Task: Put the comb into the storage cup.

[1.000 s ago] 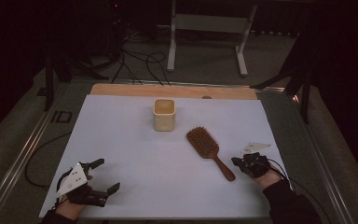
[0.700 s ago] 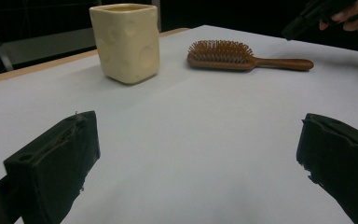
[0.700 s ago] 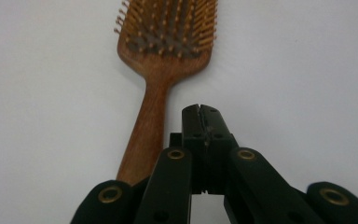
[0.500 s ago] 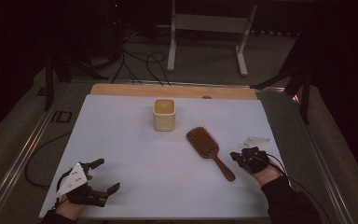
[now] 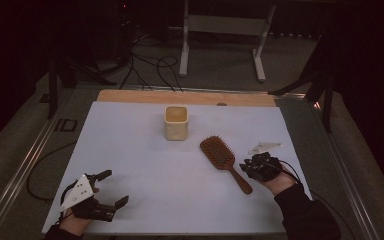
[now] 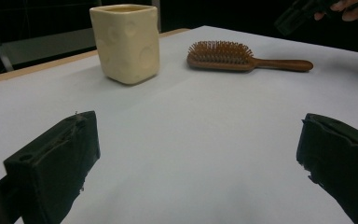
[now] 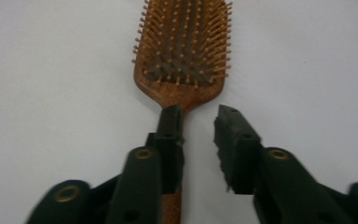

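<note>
The right gripper [image 7: 198, 122] hovers above the handle of the brown wooden paddle hairbrush [image 7: 182, 56]; its jaws have just been opening and stand a little apart, pressing on nothing. The hairbrush lies bristles up on the white bench [image 5: 145, 160], near the right edge. A cream square ceramic cup [image 5: 176, 122] stands further back. The left gripper [image 5: 109, 187] rests wide open near the front left corner.
</note>
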{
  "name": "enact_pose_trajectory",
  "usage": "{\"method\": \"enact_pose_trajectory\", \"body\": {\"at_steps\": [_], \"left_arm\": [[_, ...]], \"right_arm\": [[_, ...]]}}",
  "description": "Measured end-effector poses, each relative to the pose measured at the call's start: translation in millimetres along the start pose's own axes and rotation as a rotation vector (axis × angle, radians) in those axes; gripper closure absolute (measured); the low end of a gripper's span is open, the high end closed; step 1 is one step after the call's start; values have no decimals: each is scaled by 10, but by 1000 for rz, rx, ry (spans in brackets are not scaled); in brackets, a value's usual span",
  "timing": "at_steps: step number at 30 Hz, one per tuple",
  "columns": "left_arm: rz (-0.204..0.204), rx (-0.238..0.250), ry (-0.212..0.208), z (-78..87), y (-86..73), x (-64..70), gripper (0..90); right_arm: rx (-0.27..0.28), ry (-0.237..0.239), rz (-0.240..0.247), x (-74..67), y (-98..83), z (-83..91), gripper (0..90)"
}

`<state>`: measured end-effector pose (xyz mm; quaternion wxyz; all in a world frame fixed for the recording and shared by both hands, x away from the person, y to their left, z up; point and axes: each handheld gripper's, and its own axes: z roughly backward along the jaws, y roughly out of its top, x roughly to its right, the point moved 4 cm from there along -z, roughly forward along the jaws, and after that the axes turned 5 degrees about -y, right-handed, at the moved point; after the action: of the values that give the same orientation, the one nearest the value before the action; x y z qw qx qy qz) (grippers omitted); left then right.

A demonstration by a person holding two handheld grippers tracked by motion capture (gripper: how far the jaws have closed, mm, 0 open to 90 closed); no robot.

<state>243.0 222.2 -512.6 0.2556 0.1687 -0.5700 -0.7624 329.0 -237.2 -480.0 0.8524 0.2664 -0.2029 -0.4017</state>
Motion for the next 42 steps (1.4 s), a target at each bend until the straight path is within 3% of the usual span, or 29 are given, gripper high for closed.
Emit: {"method": "enact_pose_trajectory", "body": {"at_steps": [1,2,4,5,7,10,12,13,15,17,26,27,29,30,39,42], "left_arm": [[-1,0,0,1,0,0,1],[-1,0,0,2,1,0,1],[0,0,0,3,0,-1,1],[0,1,0,2,0,0,1],[-1,0,-1,0,-1,1,1],[-2,0,-1,-2,-1,2,0],[-2,-1,-1,-3,-2,2,0],[-2,-2,-1,-3,-3,2,0],[-2,-2,-2,-4,-3,3,0],[-3,-3,-1,-4,-3,3,0],[-2,-3,-2,-3,-3,2,0],[-2,-3,-2,-3,-3,3,0],[0,-1,-3,-3,-2,4,0],[-1,-2,-3,-3,-2,3,1],[2,-1,-4,-2,-1,2,0],[2,-1,-6,-2,-1,3,0]], "right_arm": [[-17,6,-6,-10,14,-23,618],[-17,6,-6,-10,14,-23,618],[-36,15,-13,-24,31,-67,493],[-36,15,-13,-24,31,-67,493],[-53,20,-10,-33,41,-115,408],[-61,30,-8,-49,45,-143,378],[-84,38,2,-73,46,-192,284],[-84,38,2,-73,46,-192,284],[-115,43,5,-90,45,-257,174],[-134,48,9,-98,43,-302,139],[-192,67,4,-134,33,-410,119],[-231,76,5,-152,24,-454,127],[-241,80,12,-155,18,-469,128],[-272,80,10,-167,8,-502,134],[-330,83,27,-193,37,-596,101],[-357,68,47,-203,52,-622,154]]}}
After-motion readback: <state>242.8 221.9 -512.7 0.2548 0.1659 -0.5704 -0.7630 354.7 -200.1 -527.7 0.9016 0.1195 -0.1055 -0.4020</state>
